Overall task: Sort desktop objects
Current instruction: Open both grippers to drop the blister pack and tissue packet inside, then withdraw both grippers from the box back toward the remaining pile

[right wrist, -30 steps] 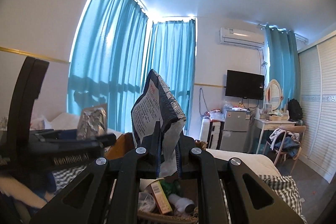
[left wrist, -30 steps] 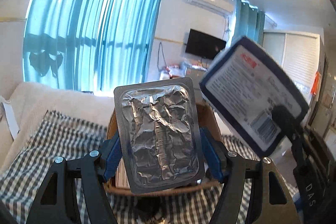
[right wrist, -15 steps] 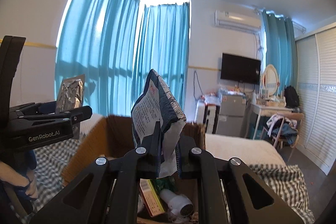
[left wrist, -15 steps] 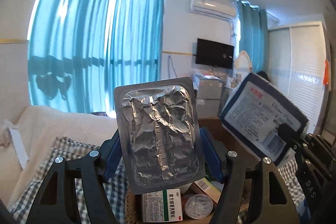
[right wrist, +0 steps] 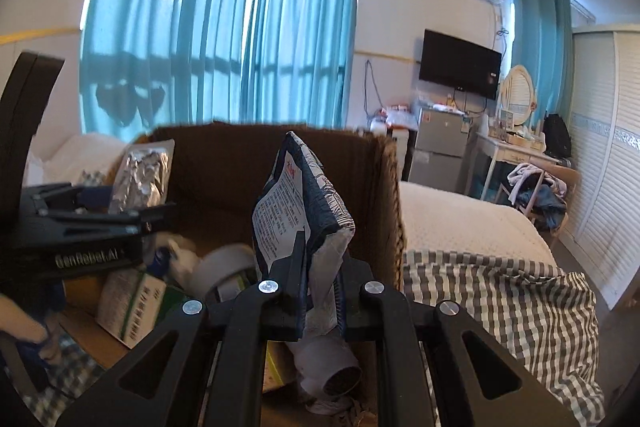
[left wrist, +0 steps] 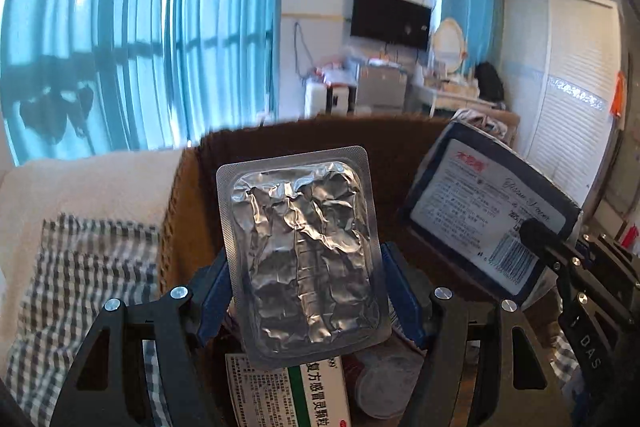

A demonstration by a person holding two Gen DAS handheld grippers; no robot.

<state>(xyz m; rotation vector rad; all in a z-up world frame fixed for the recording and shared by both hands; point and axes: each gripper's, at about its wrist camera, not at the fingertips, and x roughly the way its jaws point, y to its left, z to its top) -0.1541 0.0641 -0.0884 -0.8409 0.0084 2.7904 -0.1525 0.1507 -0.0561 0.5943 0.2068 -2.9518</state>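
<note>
1. Left tool [left wrist: 304,291]: clamped on a foil blister pack [left wrist: 304,251], held upright by its side edges between the blue pads [left wrist: 402,295]. Pack is poised over the open cardboard box [left wrist: 188,195], above the stuff already inside.
2. Right tool [right wrist: 318,291]: narrow, pinched on a dark blue tissue packet [right wrist: 300,215] w/ white label, gripped at its lower end, packet standing up. Also over the box [right wrist: 384,187], nearer the right wall.
3. Box contents seen below: a green-and-white medicine carton [left wrist: 288,395], a tape roll [right wrist: 224,271], a white hair-dryer-like item [right wrist: 332,367]; rest is too cluttered to name.
4. Box is set on a checked cloth [right wrist: 500,299] over a bed, not a table.
5. Step in hand, as judged: drop-off phase for both items; both are carried above the box, neither is released yet.
6. Next move, prob.: tools to be lowered a bit into the box, jaws to be opened so pack & packet fall onto the pile. Clearance is needed btw the two tools, since they are close side by side; one release at a time would be safer.
7. Risk: thin blister pack may be caught on a pad or slide out past the box wall if let go too high.
</note>
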